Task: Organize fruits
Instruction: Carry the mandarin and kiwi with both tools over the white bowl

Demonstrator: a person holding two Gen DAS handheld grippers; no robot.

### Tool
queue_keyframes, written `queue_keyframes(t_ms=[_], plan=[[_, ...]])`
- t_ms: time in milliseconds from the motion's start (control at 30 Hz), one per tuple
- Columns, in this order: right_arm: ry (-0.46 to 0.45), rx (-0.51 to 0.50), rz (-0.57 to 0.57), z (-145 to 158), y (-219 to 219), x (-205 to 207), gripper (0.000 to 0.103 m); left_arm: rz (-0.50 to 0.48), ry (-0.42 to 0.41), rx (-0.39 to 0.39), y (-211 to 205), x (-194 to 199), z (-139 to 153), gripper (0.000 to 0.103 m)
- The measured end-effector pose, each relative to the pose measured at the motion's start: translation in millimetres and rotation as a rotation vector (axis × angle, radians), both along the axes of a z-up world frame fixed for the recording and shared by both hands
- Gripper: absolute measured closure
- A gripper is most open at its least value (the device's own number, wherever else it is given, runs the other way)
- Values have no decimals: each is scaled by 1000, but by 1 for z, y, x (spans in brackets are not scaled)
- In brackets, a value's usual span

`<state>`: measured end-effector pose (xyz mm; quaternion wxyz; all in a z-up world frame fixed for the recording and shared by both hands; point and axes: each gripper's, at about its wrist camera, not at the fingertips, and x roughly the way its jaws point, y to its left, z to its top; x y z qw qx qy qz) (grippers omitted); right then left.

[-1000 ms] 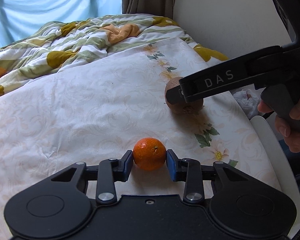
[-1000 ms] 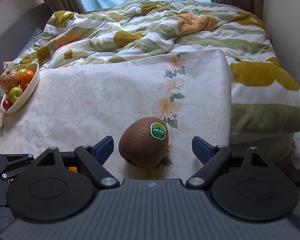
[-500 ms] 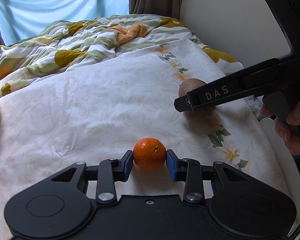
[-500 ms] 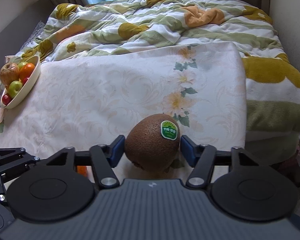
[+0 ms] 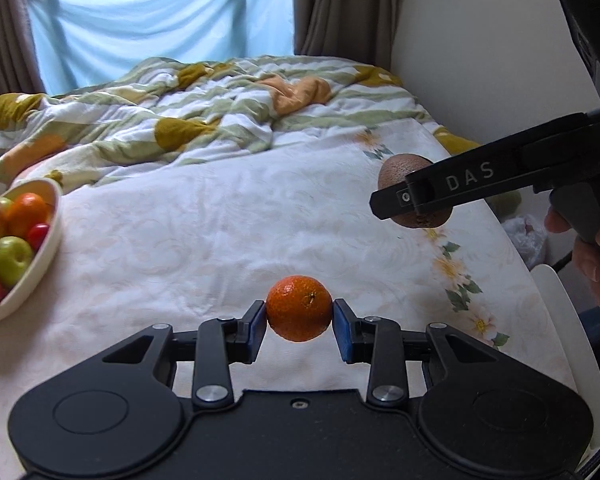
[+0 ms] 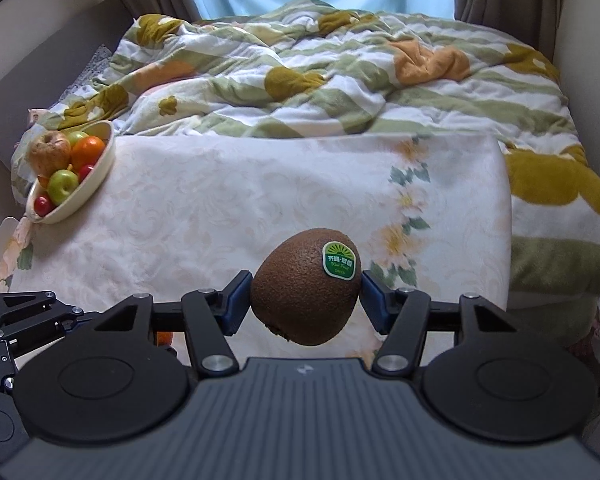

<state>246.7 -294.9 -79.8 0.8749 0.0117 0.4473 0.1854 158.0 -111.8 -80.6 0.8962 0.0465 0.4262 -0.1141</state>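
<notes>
My left gripper (image 5: 299, 322) is shut on a small orange mandarin (image 5: 299, 307) and holds it above the white floral bed cover. My right gripper (image 6: 306, 300) is shut on a brown kiwi (image 6: 306, 286) with a green sticker, lifted clear of the cover. The kiwi also shows in the left wrist view (image 5: 406, 170), held in the right gripper (image 5: 412, 200) at the right. A cream oval bowl (image 6: 96, 178) with apples, an orange and small red fruits sits at the cover's left edge; it also shows in the left wrist view (image 5: 40, 268).
A crumpled green, white and yellow duvet (image 6: 340, 72) lies behind the cover. A wall (image 5: 480, 60) runs along the bed's right side. A white plastic bag (image 5: 528, 236) lies beside the bed at the right. Curtains and a window are at the back.
The right gripper closed on the kiwi and lifted it off the cover. Both grippers rose with their fruit, and the bowl came into the left wrist view.
</notes>
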Motion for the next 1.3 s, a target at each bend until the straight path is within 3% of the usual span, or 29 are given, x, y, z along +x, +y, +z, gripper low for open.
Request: queue_keyframes(t_ms=[467,700,1033,1300], plan=[[-98,5,121,63,67,-12,29,233,-112,-16,80,-32,54,64],[-139,20,164,88,112,-20,29,304,-144,-16,133,-42,74,64],[-150,19,153,106,184,-20,29,308,-144,-16,217,-27,90,64],[-126,15,99,99,242,-10,29,255,-113,-16,275,5,79,64]])
